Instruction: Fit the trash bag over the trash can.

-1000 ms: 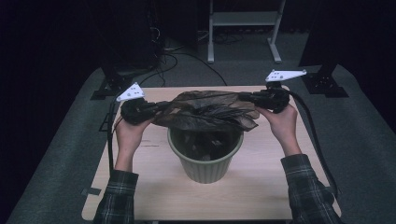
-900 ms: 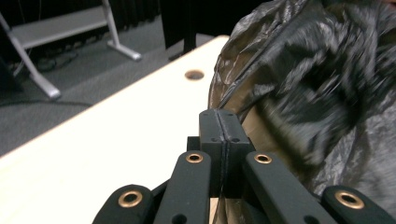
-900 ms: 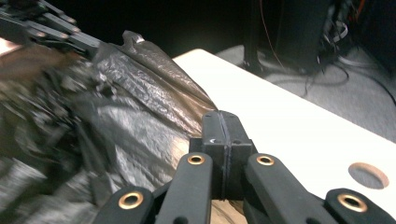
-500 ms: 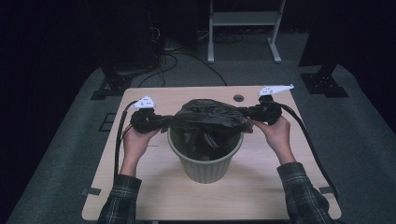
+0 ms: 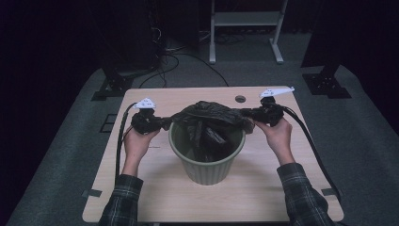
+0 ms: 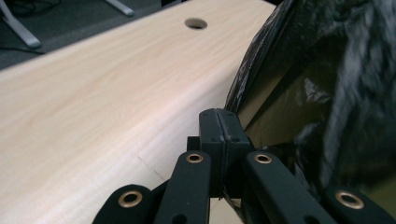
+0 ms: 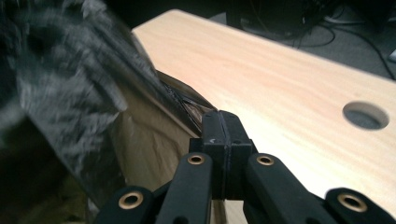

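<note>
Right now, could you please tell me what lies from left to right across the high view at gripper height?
Left gripper → black bag over the green bin → right gripper, all above the table.

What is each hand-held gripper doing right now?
Left hand-held gripper: closed on the black bag.
Right hand-held gripper: closed on the same bag.

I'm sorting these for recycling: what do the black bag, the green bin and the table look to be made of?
Black bag: thin plastic film, glossy; it crinkles and lets light through in the right gripper view.
Green bin: probably moulded plastic, matt, with a ribbed wall.
Table: pale wood or wood-look laminate; grain lines show, which one is unclear.
</note>
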{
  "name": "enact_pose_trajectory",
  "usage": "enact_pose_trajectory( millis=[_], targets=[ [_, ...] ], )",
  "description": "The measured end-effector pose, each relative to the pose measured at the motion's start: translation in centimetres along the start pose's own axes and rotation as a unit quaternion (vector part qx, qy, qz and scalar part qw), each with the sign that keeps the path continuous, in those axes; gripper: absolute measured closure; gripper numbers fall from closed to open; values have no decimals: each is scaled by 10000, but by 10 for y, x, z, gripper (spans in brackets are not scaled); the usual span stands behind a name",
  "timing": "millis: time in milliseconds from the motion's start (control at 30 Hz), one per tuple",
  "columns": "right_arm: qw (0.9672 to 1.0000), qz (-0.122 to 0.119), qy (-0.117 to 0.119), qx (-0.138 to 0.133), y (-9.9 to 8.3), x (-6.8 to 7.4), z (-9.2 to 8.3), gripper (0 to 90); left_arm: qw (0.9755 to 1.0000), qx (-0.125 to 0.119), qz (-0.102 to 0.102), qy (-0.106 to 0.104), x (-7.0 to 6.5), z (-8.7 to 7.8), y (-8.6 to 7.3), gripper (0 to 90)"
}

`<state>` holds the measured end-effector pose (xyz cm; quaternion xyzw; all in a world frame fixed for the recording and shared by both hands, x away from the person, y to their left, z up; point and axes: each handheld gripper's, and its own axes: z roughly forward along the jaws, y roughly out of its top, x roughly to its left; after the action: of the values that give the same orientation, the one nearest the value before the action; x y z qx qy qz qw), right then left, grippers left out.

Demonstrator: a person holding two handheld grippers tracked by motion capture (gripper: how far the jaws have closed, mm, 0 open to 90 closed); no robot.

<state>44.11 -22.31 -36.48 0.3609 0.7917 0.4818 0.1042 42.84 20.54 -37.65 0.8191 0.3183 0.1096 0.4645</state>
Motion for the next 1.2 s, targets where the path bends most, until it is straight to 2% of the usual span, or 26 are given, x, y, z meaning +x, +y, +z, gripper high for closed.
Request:
enact_pose_trajectory(
  millis=[167,200,233,267,333,367,433,533,567,667,767,900,1033,1200],
  targets=[
    [9998,15,62,172,-11,0,5,884,9999,124,-76,-49,2,6,-13,896],
    [9997,1,6,225,-12,0,6,843,9999,102,-86,-18,3,5,-13,879],
    [9997,-42,-51,232,-12,0,5,783,9998,77,-155,17,4,3,-13,798],
    [9998,-13,-110,178,-11,-1,2,710,9998,26,-176,27,5,0,-13,735],
    [9998,43,-212,-5,-9,-4,-8,674,9993,-281,-204,164,8,-14,-10,648],
    [9996,47,-244,-125,-7,-6,-15,652,9988,-407,-236,165,9,-21,-9,614],
    [9990,91,-257,-356,-3,-8,-29,638,9980,-555,-251,144,11,-36,-5,575],
    [9974,121,-188,-687,4,-8,-50,614,9968,-766,-143,193,9,-53,2,536],
    [9970,103,-148,-755,6,-7,-54,609,9962,-853,-76,138,6,-60,6,530],
    [9949,-10,151,-994,11,5,-70,583,9954,-955,91,65,-3,-70,14,479],
    [9929,-234,475,-1062,15,22,-78,571,9931,-1134,275,-71,-15,-78,20,469],
    [9870,-413,1121,-1078,19,43,-82,530,9924,-1113,483,-203,-27,-79,25,463],
    [9833,-494,1453,-980,21,55,-78,496,9910,-1118,600,-417,-31,-74,26,436],
    [9821,-540,1573,-887,20,61,-73,494,9894,-1119,686,-620,-35,-69,26,419]
  ],
)
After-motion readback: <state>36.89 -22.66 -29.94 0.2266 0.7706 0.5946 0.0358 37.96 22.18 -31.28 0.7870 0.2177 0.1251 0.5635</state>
